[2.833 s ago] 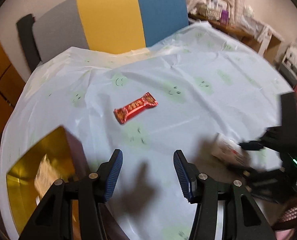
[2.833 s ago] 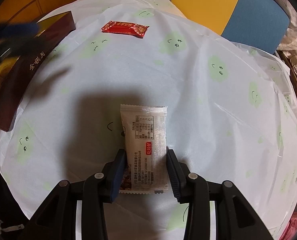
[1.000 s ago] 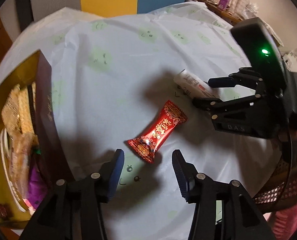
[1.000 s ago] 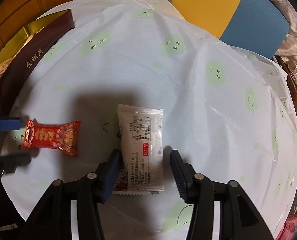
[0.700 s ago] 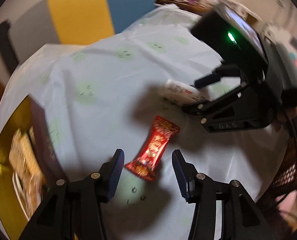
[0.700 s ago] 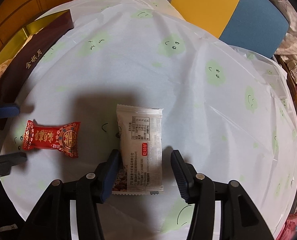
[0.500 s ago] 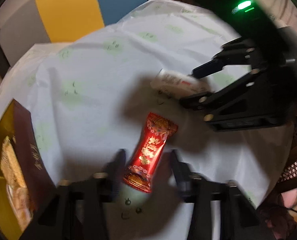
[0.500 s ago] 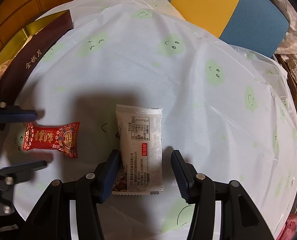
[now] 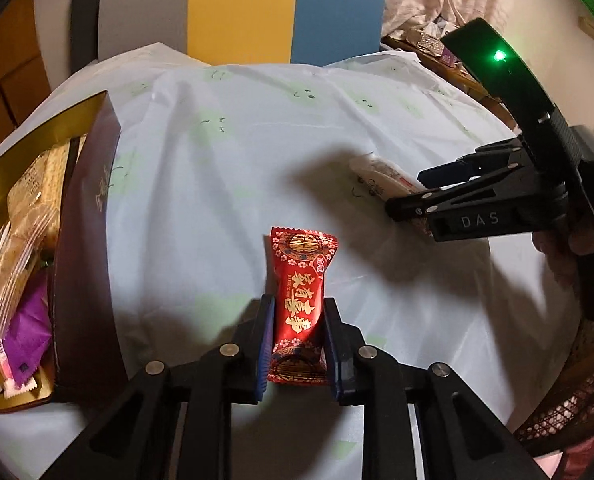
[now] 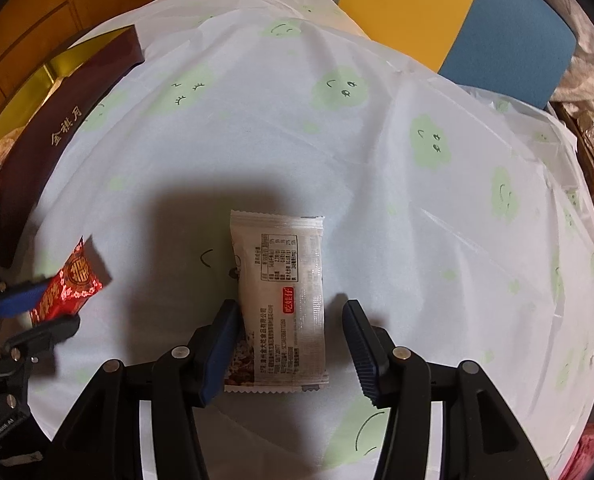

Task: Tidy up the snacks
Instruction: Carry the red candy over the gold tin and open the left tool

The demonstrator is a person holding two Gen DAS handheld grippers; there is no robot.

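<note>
My left gripper [image 9: 299,312] is shut on a red snack packet with gold characters [image 9: 301,296] and holds it lifted, its far end tilted up; the packet also shows in the right wrist view [image 10: 71,286]. My right gripper [image 10: 291,320] is open around a white snack packet [image 10: 283,292] that lies flat on the tablecloth, the left finger touching it and the right finger apart. The white packet shows in the left wrist view [image 9: 381,174] beside the right gripper [image 9: 425,188].
A dark-brown box with a gold lining [image 9: 83,216] stands at the left table edge, holding several wrapped snacks [image 9: 21,240]; it shows in the right wrist view [image 10: 57,128]. A chair with grey, yellow and blue panels [image 9: 241,12] stands behind the table.
My left gripper has closed on the red packet and lifted its far end off the cloth. My right gripper opened about a second ago and has stayed still around the white packet.
</note>
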